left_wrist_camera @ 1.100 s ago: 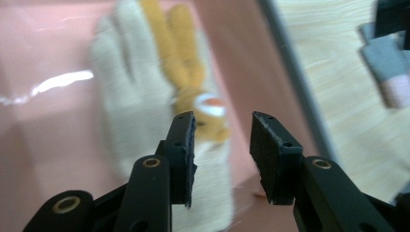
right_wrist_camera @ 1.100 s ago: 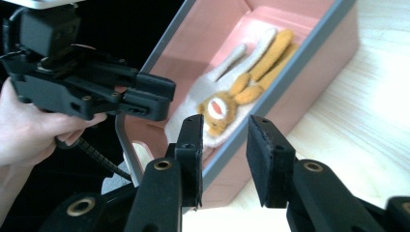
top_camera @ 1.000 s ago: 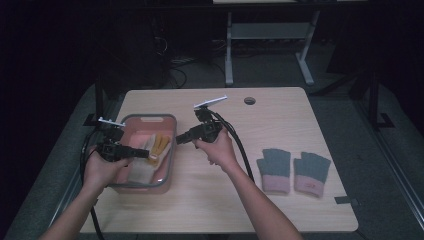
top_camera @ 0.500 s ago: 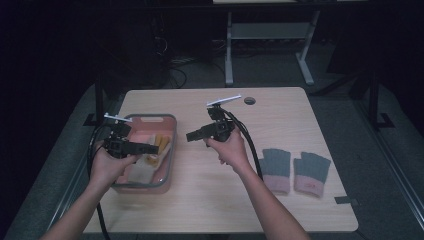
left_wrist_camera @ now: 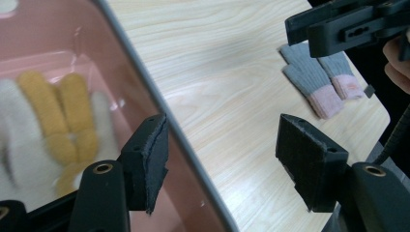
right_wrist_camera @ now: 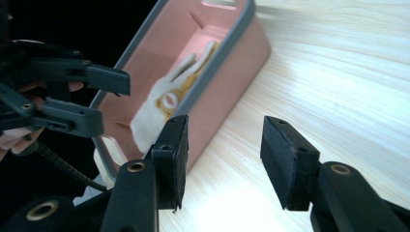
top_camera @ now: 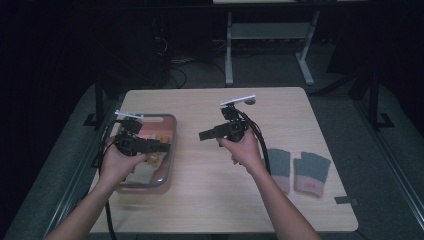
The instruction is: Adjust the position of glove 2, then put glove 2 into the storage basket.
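Two white-and-yellow gloves (left_wrist_camera: 53, 130) lie flat in the pink bin (top_camera: 167, 150), fingers white with yellow bands; fuzzy knit. In the left gripper view they sit below and beside the near jaw, untouched. Left gripper (top_camera: 159, 147) hovers over the bin's right rim, jaws spread and just been opening, nothing between them. Right gripper (top_camera: 206, 135) is held above bare wooden table (top_camera: 200, 195), right of the bin, pointing toward it; jaws likewise spread, just been opening, empty. Both hands grip from below, forearms angled inward. Grey-and-pink gloves (top_camera: 299, 170) lie well apart, at the table's right.
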Action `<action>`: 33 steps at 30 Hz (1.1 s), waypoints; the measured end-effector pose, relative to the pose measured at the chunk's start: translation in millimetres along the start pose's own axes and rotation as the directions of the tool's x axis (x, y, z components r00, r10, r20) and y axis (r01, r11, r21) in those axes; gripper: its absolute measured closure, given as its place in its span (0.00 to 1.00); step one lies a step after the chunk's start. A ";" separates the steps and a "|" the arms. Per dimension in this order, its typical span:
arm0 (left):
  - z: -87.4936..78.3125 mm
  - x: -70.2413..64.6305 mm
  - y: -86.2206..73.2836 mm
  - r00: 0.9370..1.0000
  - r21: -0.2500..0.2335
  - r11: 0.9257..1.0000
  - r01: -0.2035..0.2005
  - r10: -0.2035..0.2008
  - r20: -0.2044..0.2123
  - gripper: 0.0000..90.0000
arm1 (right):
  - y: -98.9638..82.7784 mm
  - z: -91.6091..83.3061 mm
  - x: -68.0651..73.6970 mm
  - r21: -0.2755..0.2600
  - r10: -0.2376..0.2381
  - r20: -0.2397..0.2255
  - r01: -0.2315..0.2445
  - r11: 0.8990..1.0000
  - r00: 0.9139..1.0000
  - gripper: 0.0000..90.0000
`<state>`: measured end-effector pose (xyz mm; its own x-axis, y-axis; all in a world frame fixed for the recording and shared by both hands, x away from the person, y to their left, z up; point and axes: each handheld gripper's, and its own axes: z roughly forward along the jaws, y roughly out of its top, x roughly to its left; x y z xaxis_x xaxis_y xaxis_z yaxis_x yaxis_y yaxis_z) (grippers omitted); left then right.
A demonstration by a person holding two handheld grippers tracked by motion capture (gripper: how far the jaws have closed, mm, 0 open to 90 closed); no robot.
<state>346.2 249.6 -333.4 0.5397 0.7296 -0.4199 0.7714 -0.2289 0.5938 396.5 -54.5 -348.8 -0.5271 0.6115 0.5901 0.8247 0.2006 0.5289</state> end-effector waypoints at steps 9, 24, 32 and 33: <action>11.7 -18.5 6.8 0.999 -0.002 0.999 -0.043 0.043 0.030 0.39 | -7.8 -25.0 -12.3 -0.018 -0.007 0.056 0.008 1.000 0.998 0.57; 32.1 -43.7 14.2 0.993 -0.013 0.996 -0.090 0.091 0.072 0.36 | -20.9 -57.4 -25.7 -0.040 0.009 0.125 -0.004 0.999 0.992 0.54; 42.9 -55.4 16.6 0.989 -0.008 0.994 -0.111 0.111 0.093 0.34 | -29.4 -68.2 -35.4 -0.032 0.006 0.168 -0.001 0.999 0.986 0.52; 42.9 -55.4 16.6 0.989 -0.008 0.994 -0.111 0.111 0.093 0.34 | -30.6 -70.2 -37.1 -0.031 0.008 0.171 -0.002 1.000 0.985 0.52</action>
<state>343.6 177.7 -329.7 0.6511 0.6364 -0.4135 0.7041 -0.3031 0.6422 376.5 -137.1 -344.0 -0.4779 0.7351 0.4810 0.8193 0.1755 0.5459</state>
